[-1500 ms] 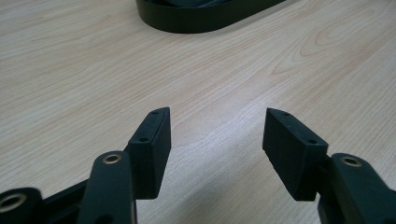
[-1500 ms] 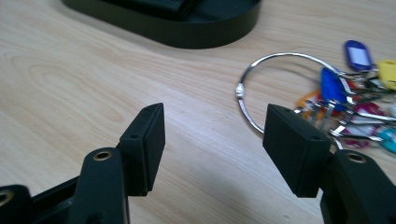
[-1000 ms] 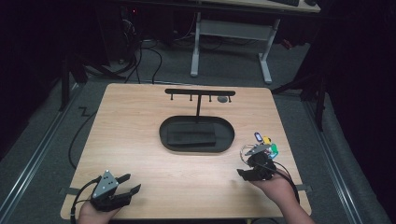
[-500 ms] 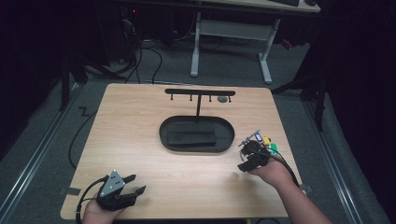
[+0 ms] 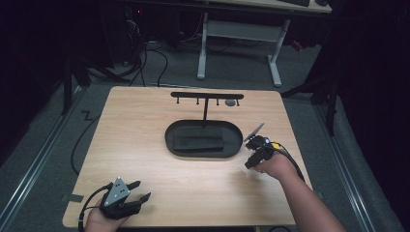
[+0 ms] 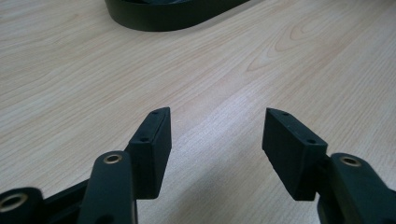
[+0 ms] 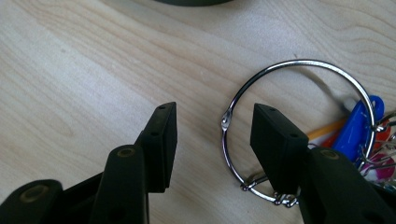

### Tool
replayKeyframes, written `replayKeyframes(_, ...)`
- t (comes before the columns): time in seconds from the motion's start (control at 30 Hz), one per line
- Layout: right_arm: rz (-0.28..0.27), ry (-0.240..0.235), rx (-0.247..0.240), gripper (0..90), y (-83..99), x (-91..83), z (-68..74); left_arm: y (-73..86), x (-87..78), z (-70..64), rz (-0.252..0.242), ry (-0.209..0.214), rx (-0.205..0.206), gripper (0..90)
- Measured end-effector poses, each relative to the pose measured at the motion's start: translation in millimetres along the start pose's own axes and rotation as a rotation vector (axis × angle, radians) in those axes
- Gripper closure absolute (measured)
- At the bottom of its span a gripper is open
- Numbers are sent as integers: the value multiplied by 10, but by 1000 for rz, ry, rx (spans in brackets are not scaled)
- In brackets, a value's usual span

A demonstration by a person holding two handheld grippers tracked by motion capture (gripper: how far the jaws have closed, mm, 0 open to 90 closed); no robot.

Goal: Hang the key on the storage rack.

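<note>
**Key ring straddled by open right gripper beside the oval tray**

High view: the right gripper (image 5: pixel 255 153) is seen just right of the oval tray (image 5: pixel 203 139); the left gripper (image 5: pixel 126 199) is held well below-left of the tray, jaws apart.

Left gripper view: open jaws are seen over bare table (image 6: pixel 70 70), the tray ahead.

Right gripper view: the key ring (image 7: pixel 299 128) is seen lying on the table near the tray, coloured tags (image 7: pixel 358 126) attached; the open jaws are set either side of its wire.
</note>
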State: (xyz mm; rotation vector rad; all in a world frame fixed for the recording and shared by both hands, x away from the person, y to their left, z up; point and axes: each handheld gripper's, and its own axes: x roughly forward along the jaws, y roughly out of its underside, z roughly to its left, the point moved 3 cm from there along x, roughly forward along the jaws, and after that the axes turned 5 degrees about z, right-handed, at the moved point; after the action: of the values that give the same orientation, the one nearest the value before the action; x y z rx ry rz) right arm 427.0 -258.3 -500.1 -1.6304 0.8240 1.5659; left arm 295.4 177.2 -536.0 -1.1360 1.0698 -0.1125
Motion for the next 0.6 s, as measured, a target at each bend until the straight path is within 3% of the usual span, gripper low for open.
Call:
replayKeyframes(0.1,13,4,5,518,-59,19,-17,0,-15,-3,-5,-6,2,430)
replayKeyframes(0.17,24,-1,15,568,-96,35,-25,3,-36,5,-8,-23,6,434)
replayKeyframes(0.37,53,11,46,609,-170,117,-115,22,-65,42,-18,-18,-22,436)
replayKeyframes(0.53,81,-22,118,632,-237,178,-172,17,-45,16,-13,-7,-6,434)
replayKeyframes(0.6,85,-11,138,650,-260,193,-177,17,-37,9,-9,-10,4,433)
